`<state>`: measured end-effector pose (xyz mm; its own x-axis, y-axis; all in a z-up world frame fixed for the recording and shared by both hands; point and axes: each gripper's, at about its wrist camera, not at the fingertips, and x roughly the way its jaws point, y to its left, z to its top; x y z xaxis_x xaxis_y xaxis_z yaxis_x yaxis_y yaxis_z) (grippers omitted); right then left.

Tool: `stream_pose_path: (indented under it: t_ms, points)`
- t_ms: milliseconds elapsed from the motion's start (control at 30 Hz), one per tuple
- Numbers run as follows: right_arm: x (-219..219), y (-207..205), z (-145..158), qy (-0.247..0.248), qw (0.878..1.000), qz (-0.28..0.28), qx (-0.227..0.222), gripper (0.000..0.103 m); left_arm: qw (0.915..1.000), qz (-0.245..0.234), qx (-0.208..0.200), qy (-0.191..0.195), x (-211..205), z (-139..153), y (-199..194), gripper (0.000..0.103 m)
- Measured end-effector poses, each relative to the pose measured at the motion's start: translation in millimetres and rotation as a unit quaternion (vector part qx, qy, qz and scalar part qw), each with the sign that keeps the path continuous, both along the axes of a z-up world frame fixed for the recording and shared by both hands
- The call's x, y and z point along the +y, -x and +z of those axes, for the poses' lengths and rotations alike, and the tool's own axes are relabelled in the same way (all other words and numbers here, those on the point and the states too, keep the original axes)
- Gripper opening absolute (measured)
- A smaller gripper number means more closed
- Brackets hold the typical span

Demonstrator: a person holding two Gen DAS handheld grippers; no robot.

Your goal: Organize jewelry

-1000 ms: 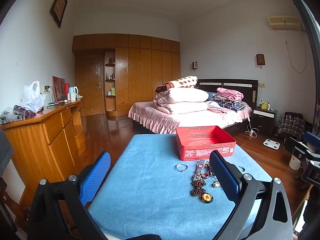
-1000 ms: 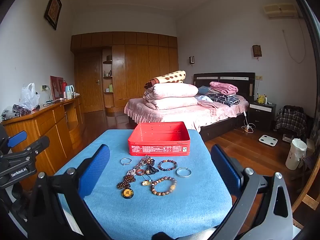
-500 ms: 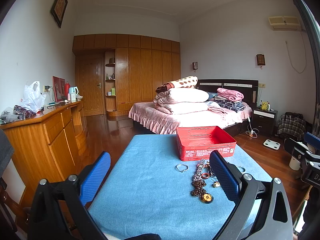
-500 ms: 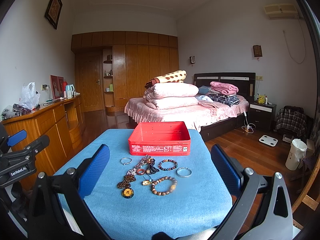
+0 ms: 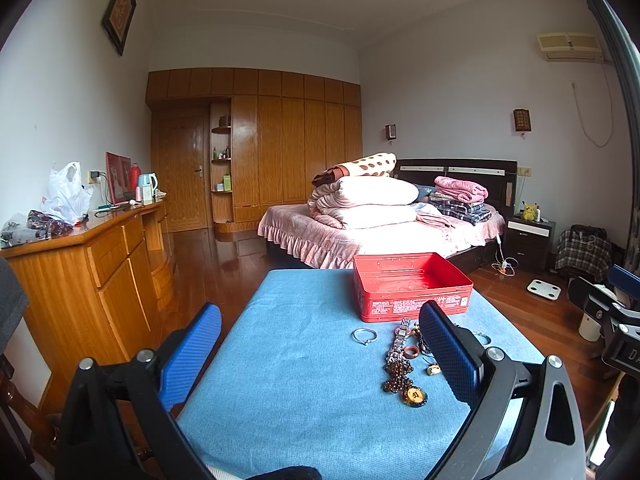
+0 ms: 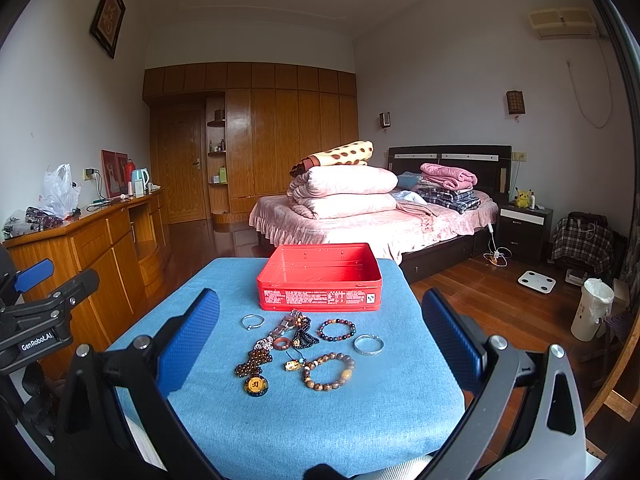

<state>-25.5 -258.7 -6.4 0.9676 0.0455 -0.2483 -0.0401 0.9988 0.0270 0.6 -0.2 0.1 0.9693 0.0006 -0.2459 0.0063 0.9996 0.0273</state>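
Two grippers, both idle, nothing picked yet. Left wrist view: left gripper (image 5: 320,354) spread wide, empty, over the blue cloth (image 5: 288,368); jewelry (image 5: 404,364) lies ahead by its right finger, red tin (image 5: 412,286) beyond. Right wrist view: right gripper (image 6: 320,338) also spread, empty; bracelets and pendant (image 6: 256,385) sit between its fingers, tin (image 6: 320,280) straight ahead, open. Next, I'd guess: drop onto one piece, pinch, carry to tin.

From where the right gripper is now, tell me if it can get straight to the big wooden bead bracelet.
Probably yes. The right gripper is open and empty, and the wooden bead bracelet lies flat on the blue cloth ahead of it, nearest of the pieces, apart from the silver bangle. Nothing stands between them.
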Motion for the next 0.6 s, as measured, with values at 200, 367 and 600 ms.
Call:
stream_pose_path:
  t_ms: [200,367,600]
  points:
    - [0.2,0.2,0.4,0.001,1.0,0.0,0.0,0.098,1.0,0.0,0.0,0.001,0.0,0.2,0.0,0.097]
    - [0.4,0.2,0.4,0.001,1.0,0.0,0.0,0.098,1.0,0.0,0.0,0.0,-0.7,0.2,-0.7,0.097]
    - [0.4,0.4,0.4,0.001,1.0,0.0,0.0,0.098,1.0,0.001,0.0,0.001,0.2,0.0,0.2,0.097]
